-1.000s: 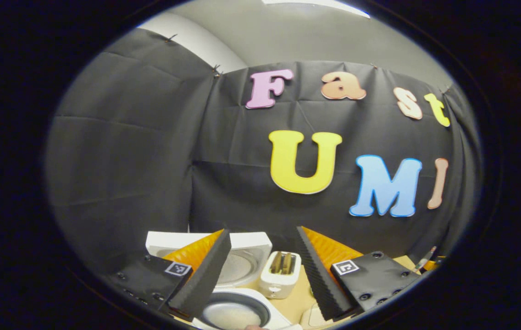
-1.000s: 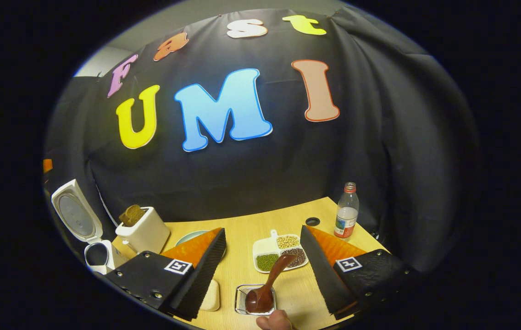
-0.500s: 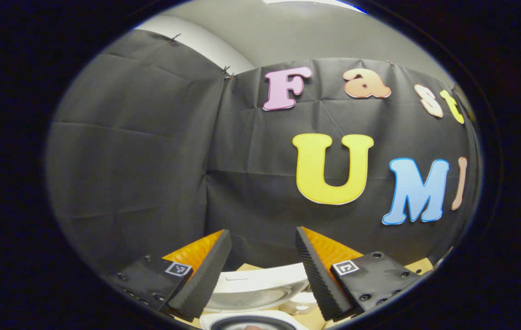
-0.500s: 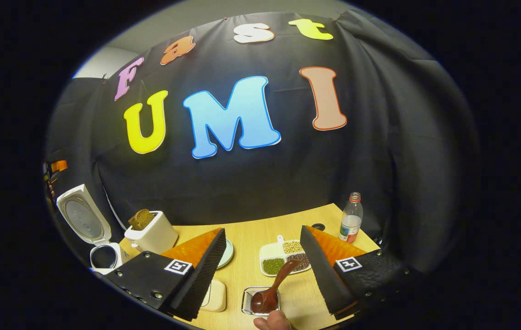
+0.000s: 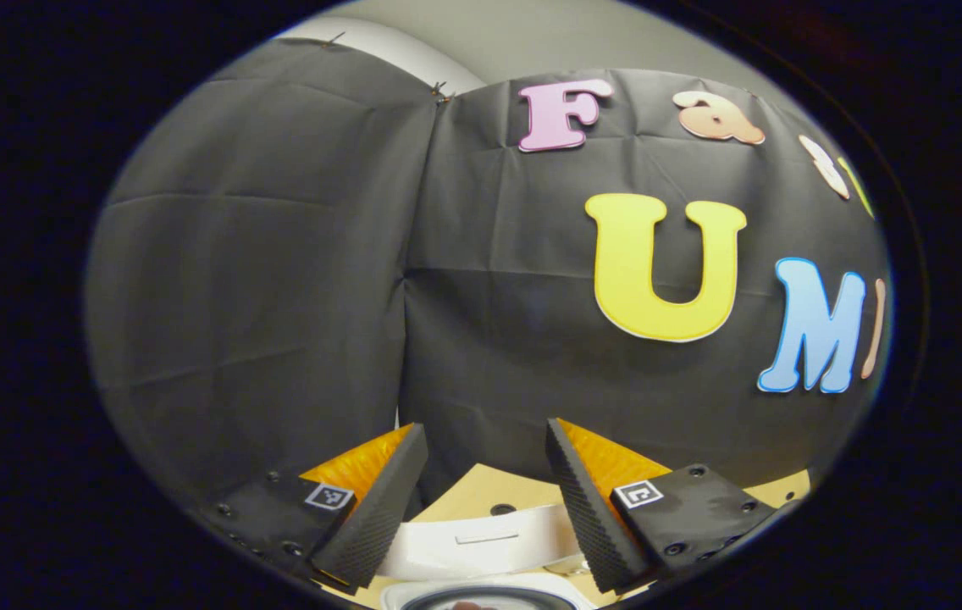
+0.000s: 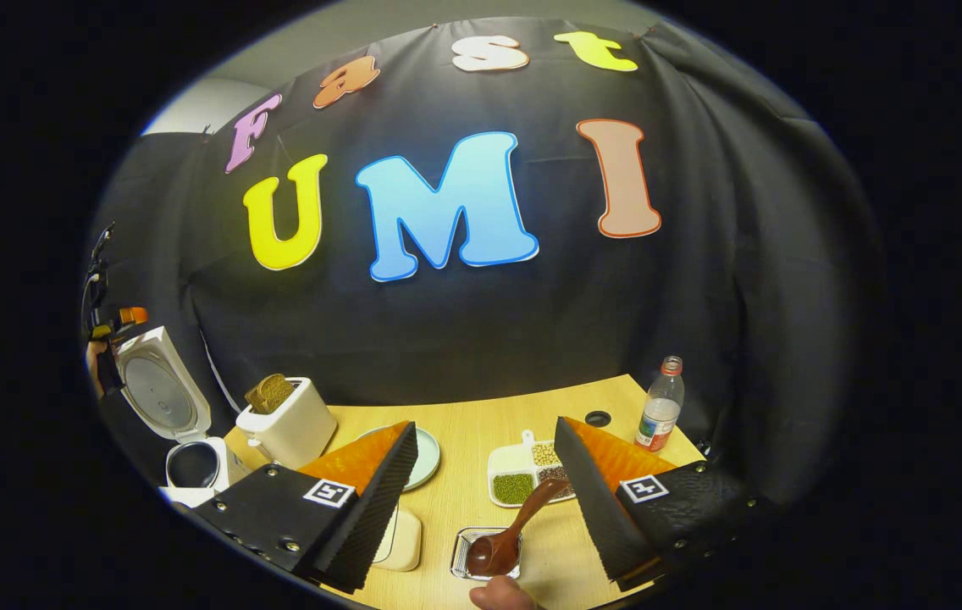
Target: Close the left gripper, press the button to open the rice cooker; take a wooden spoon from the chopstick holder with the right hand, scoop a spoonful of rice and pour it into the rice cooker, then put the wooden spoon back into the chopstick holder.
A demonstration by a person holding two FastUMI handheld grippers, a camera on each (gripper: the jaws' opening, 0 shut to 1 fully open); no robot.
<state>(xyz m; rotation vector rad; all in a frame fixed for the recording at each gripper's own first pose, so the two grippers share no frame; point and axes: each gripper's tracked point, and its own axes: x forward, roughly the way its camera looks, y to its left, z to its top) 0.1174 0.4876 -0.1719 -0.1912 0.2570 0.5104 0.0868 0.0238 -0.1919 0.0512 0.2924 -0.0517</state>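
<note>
A black cloth wall backs a light wooden bench (image 6: 481, 424). At the bench's left edge stands the white rice cooker (image 6: 193, 462) with its hinged lid (image 6: 161, 391) raised and the dark inner pot exposed; judged from this, the button step is complete. The left claw (image 5: 481, 508) is seen in the left gripper view with its fingers apart and nothing between them, above the cooker's white lid edge (image 5: 481, 542). The right claw (image 6: 485, 500) stands wide open and empty above the near edge of the bench. Directly below it the dark brown wooden spoon (image 6: 515, 525) rests bowl-down in a small wire-mesh chopstick holder (image 6: 485, 555), its handle slanting up to the right toward the white divided tray of beans (image 6: 523, 470). The step in hand appears to be taking the spoon: lower the right claw so the handle's mid-length lies between both fingers, close squarely across the handle, then lift along its slant so the holder is not dragged. A white toaster (image 6: 290, 424) stands near the cooker.
</note>
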